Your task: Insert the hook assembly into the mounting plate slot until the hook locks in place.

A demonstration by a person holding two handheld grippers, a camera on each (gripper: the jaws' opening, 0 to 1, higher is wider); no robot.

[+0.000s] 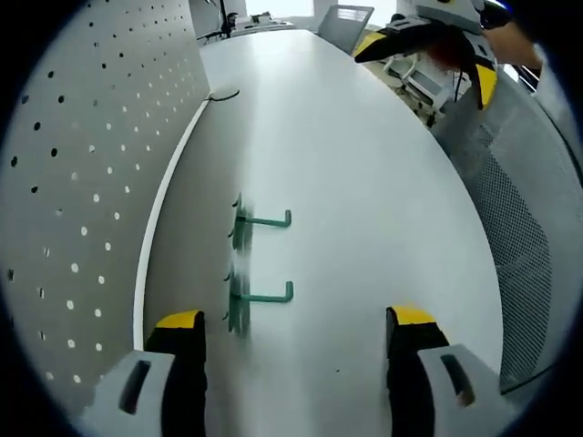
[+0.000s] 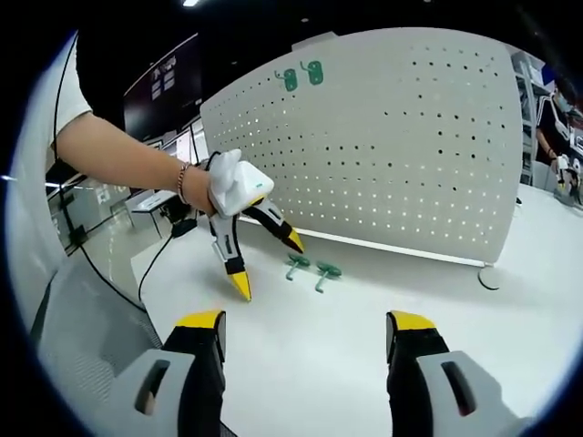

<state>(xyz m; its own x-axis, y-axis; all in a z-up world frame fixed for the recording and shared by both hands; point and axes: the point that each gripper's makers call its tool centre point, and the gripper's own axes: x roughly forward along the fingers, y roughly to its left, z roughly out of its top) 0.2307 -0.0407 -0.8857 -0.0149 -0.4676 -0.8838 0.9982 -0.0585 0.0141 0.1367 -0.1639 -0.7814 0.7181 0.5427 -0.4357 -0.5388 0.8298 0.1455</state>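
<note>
Two green hooks lie on the white table (image 1: 364,200) just ahead of your left gripper (image 1: 296,330). Its yellow-tipped jaws stand wide apart with nothing between them. In the left gripper view, the near hook (image 1: 258,296) sits a little beyond the left jaw tip and the far hook (image 1: 260,220) lies just past it, both with their arms pointing away from the pegboard (image 1: 82,182). Both hooks rest close to the board's foot but apart from it.

Further on in that view, your right gripper (image 1: 428,41) hangs over the table's far end, its jaws spread.

In the right gripper view, your right gripper (image 2: 305,332) is likewise open and empty, low over the table (image 2: 383,300). Beyond it, your left gripper (image 2: 266,264) points down at the table, jaws parted, its tips near the two hooks (image 2: 311,270) but not touching them. Your left hand (image 2: 211,196) grips its white body, wrist bent, with a bracelet (image 2: 180,182) at the wrist and the bare forearm reaching in from the left. Behind stands the pegboard (image 2: 410,155), upright, with two green pieces (image 2: 301,76) already mounted near its top edge.
</note>
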